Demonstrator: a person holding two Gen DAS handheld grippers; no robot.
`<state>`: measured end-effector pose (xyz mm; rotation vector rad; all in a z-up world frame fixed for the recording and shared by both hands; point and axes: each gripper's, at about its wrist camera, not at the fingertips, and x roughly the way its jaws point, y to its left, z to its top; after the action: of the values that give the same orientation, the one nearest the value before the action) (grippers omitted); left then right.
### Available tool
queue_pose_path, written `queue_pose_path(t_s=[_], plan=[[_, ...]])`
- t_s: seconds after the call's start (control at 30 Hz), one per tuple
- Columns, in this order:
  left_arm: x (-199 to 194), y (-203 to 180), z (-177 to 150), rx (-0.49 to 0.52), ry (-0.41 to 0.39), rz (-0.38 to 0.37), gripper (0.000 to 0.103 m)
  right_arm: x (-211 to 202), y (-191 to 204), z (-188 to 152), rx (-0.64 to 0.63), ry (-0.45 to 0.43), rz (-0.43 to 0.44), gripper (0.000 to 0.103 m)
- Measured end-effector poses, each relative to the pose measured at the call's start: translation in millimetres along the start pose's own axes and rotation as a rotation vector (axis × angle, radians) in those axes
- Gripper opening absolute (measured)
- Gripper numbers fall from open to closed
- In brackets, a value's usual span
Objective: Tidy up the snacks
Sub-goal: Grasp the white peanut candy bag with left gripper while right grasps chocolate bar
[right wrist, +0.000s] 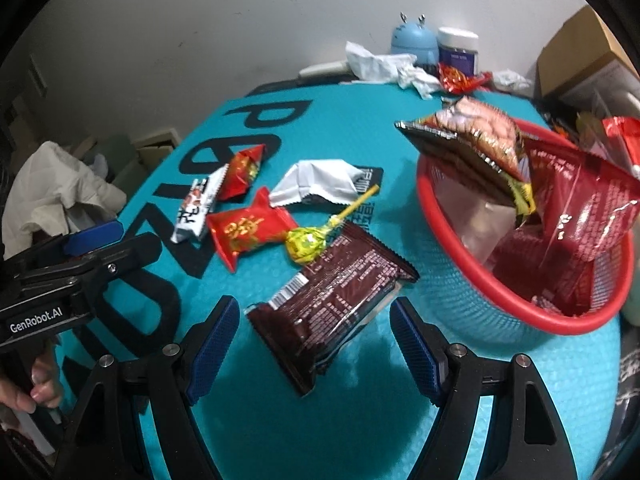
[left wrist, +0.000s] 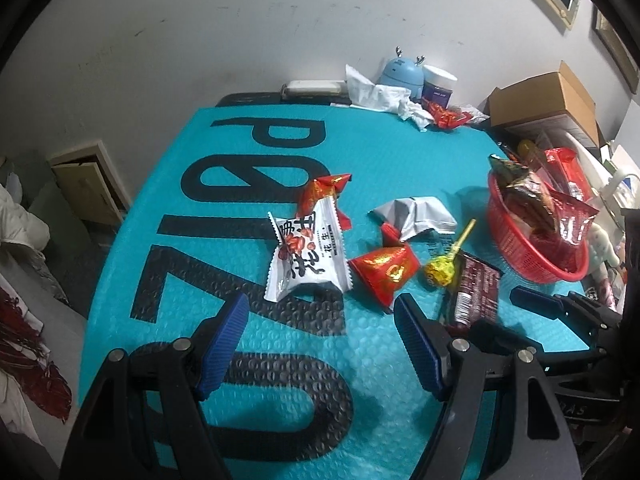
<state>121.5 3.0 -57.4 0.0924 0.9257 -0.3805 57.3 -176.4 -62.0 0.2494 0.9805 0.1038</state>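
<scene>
Two hand-held grippers are hovering over a teal bubble-wrap mat (left wrist: 168,208) printed with big black letters. The left gripper (left wrist: 320,320) is standing with its blue pads apart and nothing between them, just short of a white snack packet (left wrist: 308,260). The right gripper (right wrist: 312,328) is likewise spread wide, its pads flanking the near end of a dark brown snack bar (right wrist: 332,292) without touching it. Beside the bar are lying a yellow lollipop (right wrist: 306,242), a red candy pack (right wrist: 248,228), a second red pack (right wrist: 242,172) and a silver wrapper (right wrist: 320,182). On the right, a red mesh basket (right wrist: 460,256) is holding several foil bags, one (right wrist: 480,132) sticking out over its rim. At the lower left of the right wrist view, a hand (right wrist: 28,388) is gripping the left tool's handle.
</scene>
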Motion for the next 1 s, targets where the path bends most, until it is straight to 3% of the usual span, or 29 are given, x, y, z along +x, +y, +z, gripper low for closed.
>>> queue_pose_path(t_s=[0.37, 0.47, 0.77, 0.9, 0.93, 1.0], plan=[[33.4, 8.2, 23.1, -0.024, 0.017, -0.011, 0.074, 23.7, 0.0, 9.1, -0.011, 0.016, -0.017, 0.078], [43.5, 7.8, 28.6, -0.032, 0.025, -0.008, 0.074, 26.9, 0.5, 10.9, -0.038, 0.011, -0.031, 0.071], [77.9, 3.4, 33.5, -0.029, 0.089, 0.03, 0.074, 32.0, -1.5, 14.5, -0.077, -0.006, -0.045, 0.066], [81.8, 7.5, 32.4, -0.044, 0.095, 0.01, 0.074, 32.5, -2.4, 14.6, -0.083, -0.01, -0.042, 0.065], [81.0, 8.1, 31.4, -0.045, 0.093, 0.001, 0.073, 32.3, -2.5, 14.5, -0.085, -0.011, -0.042, 0.064], [79.6, 7.1, 29.7, -0.036, 0.091, -0.019, 0.053, 32.0, -2.0, 14.2, -0.091, -0.011, -0.042, 0.063]])
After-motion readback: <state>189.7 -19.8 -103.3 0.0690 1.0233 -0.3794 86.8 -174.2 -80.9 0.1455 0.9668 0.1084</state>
